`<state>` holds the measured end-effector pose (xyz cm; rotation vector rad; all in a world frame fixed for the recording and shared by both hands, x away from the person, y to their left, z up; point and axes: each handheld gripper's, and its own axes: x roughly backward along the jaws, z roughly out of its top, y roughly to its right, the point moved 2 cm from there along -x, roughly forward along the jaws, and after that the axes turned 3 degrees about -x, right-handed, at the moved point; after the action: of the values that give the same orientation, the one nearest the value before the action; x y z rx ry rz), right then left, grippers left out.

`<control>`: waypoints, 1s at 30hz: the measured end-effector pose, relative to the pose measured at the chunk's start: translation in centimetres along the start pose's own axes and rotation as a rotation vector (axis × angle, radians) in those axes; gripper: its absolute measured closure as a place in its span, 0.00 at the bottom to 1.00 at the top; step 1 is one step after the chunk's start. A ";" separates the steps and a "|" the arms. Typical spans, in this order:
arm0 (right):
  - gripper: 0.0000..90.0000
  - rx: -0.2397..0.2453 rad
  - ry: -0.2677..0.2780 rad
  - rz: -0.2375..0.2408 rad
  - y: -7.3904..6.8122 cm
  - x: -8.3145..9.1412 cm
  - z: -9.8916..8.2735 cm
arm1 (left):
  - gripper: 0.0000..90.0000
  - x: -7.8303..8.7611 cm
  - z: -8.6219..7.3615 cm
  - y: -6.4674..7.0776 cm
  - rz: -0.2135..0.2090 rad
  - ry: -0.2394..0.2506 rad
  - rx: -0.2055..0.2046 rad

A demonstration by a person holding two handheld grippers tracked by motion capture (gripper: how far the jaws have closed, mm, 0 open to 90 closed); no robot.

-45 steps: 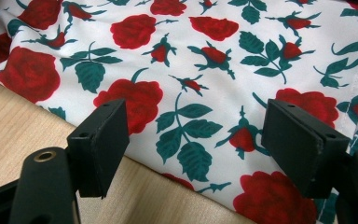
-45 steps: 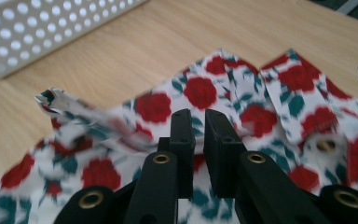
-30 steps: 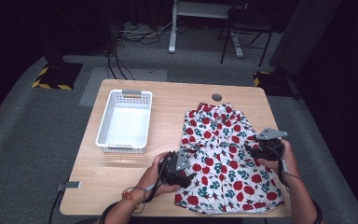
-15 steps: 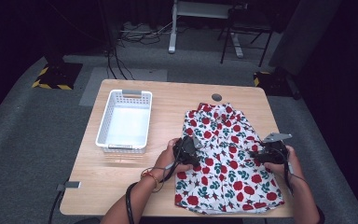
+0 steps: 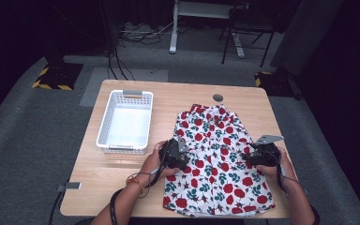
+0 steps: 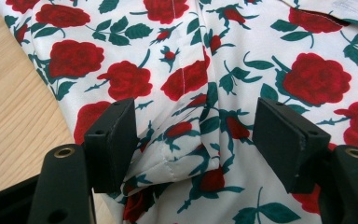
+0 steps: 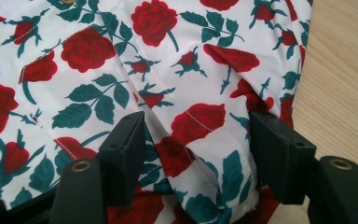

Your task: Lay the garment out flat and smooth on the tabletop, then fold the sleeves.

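A white garment (image 5: 215, 159) printed with red roses and green leaves lies spread flat on the right half of the wooden table (image 5: 122, 173). My left gripper (image 5: 180, 152) rests on its left edge, about halfway along. In the left gripper view the rose garment (image 6: 182, 79) bulges into a seamed fold between the jaws of that gripper (image 6: 196, 126); they have just been closing, stand wide and do not pinch it. My right gripper (image 5: 255, 157) sits at the right edge. Its jaws (image 7: 198, 135) have just been opening and straddle a hemmed fold of the cloth (image 7: 98, 46) without squeezing it.
An empty white plastic basket (image 5: 104, 126) stands on the table's left half, beside the garment. A round cable hole (image 5: 218, 97) sits near the far edge. Bare wood (image 7: 340, 93) shows just right of the right gripper. Dark floor with cables surrounds the table.
My left gripper has moved away from the near edge and in onto the garment's left side. My right gripper has sunk onto the right edge. The garment stays flat.
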<state>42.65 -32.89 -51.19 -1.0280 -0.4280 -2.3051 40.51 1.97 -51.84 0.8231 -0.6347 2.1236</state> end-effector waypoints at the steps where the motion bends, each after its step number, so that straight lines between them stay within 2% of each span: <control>1: 0.42 -0.002 -0.001 0.001 -0.1 0.0 0.0 | 0.34 0.1 -0.1 0.0 -0.002 -0.005 0.001; 4: 0.39 0.014 -0.012 -0.011 -0.4 0.0 0.2 | 0.30 0.8 0.1 -0.2 -0.019 0.007 0.013; 6: 0.38 0.033 -0.026 -0.022 -0.4 0.1 0.5 | 0.29 1.4 0.9 -0.6 -0.004 0.033 0.026; 9: 0.35 0.014 -0.003 -0.031 -0.1 0.6 1.6 | 0.28 2.1 3.1 -1.9 0.026 0.071 0.057; 11: 0.34 0.017 0.017 -0.051 0.2 0.9 2.8 | 0.28 1.9 4.7 -3.0 0.047 0.069 0.075; 13: 0.34 0.028 0.042 -0.082 0.4 1.3 4.4 | 0.28 1.0 6.2 -4.2 0.089 0.044 0.078; 15: 0.34 0.030 0.067 -0.086 0.9 1.4 6.0 | 0.28 -0.3 7.4 -5.5 0.104 0.027 0.125; 16: 0.34 0.023 0.075 -0.081 1.2 1.3 6.9 | 0.28 -0.9 7.8 -6.0 0.112 0.016 0.135; 19: 0.34 0.025 0.065 -0.091 2.2 0.1 8.9 | 0.29 -3.1 8.5 -7.3 0.141 -0.039 0.171; 22: 0.35 0.009 0.026 -0.095 3.4 -2.0 10.2 | 0.30 -4.9 8.4 -8.1 0.155 -0.082 0.203; 23: 0.35 -0.002 0.017 -0.100 3.8 -2.7 10.5 | 0.31 -5.3 8.3 -8.4 0.162 -0.093 0.211; 25: 0.36 -0.043 0.000 -0.100 4.7 -3.9 11.0 | 0.30 -6.1 7.8 -9.2 0.141 -0.096 0.280; 28: 0.35 -0.109 -0.029 -0.099 5.5 -5.4 11.3 | 0.31 -6.9 7.5 -10.0 0.143 -0.096 0.349; 30: 0.35 -0.137 -0.036 -0.104 5.8 -6.2 11.5 | 0.31 -7.4 7.5 -10.3 0.135 -0.098 0.365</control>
<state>56.12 -29.42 -48.05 -1.1395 -0.3489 -2.4395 54.94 -0.36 -50.46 1.1150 -0.3623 2.3728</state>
